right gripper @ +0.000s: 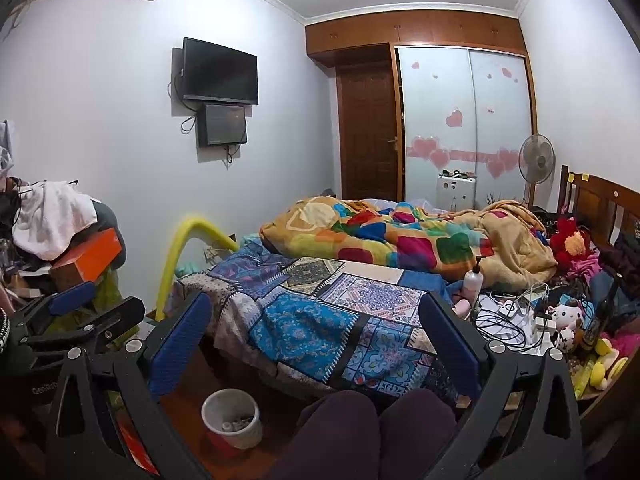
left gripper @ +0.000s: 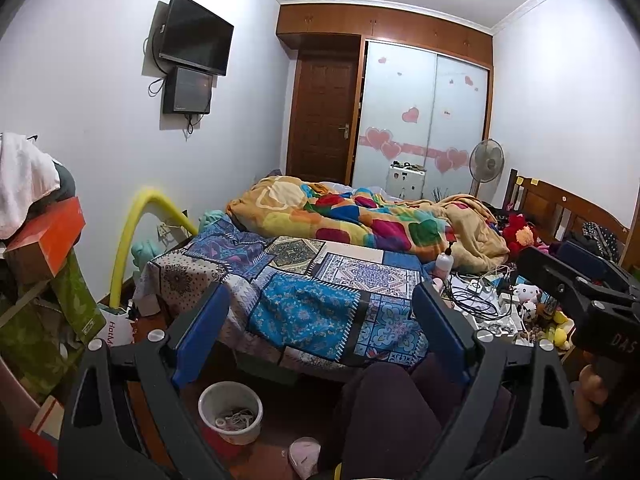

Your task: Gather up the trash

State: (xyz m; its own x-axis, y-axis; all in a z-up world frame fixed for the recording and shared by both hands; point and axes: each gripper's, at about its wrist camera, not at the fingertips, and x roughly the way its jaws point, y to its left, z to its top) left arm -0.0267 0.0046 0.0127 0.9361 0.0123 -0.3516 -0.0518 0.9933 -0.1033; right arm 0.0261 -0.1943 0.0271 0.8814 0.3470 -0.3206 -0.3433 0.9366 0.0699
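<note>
A white trash bucket with scraps inside stands on the floor by the bed's foot; it also shows in the right wrist view. My left gripper is open and empty, held above the bucket and the person's knees. My right gripper is open and empty, facing the bed. The right gripper also shows at the right edge of the left wrist view; the left gripper shows at the left of the right wrist view. No piece of trash is held.
A bed with a patchwork cover and a colourful quilt fills the middle. Cables, chargers, a pump bottle and plush toys crowd the bed's right side. Boxes and clothes pile at the left. A pink slipper lies on the floor.
</note>
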